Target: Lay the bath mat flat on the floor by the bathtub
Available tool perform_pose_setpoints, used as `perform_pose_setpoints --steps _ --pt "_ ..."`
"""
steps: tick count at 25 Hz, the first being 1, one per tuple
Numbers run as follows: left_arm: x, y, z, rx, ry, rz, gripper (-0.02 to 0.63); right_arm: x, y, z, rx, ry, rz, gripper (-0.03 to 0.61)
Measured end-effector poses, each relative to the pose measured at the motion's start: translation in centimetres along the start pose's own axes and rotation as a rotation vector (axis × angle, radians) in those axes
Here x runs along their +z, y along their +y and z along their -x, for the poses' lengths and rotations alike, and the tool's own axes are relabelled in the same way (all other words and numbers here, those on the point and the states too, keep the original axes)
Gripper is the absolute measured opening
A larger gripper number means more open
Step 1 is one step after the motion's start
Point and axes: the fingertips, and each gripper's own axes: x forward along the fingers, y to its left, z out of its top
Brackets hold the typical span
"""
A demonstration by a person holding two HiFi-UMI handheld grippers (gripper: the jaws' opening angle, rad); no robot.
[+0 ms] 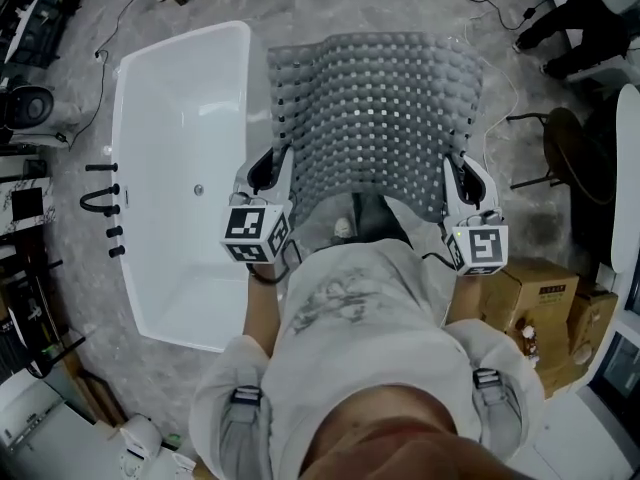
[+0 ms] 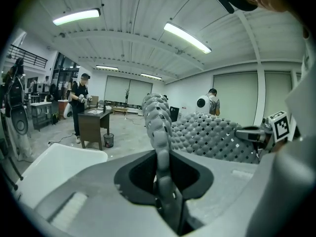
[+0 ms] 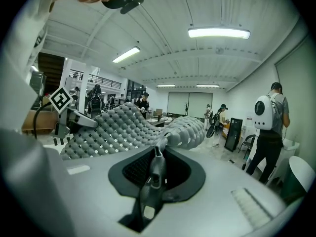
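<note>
Grey perforated bath mat (image 1: 375, 118), aloft, sagging

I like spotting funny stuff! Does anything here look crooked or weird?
The bath mat looks odd: it's up in the air and wavy, not flat on the floor. The left gripper and right gripper each pinch a near corner, so it bulges between them beside the bathtub. Nothing looks spilled or broken.

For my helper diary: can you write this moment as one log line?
step: mat held up, not flat yet | left gripper: shut on mat | right gripper: shut on mat | bathtub: left of mat
</note>
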Motion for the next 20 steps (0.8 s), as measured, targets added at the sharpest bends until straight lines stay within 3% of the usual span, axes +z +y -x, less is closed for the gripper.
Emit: perform_pose_setpoints --steps 10,20 --pt "1.3 2.3 -6.2 0.047 0.032 0.020 0.074 -0.6 -3.2 -6.5 0.048 0.039 -0.024 0.048" --pt "-3.3 8.7 -19.0 0.074 0.150 0.075 0.074 -7.9 -6.8 -19.3 0.069 0.140 -0.060 0.048"
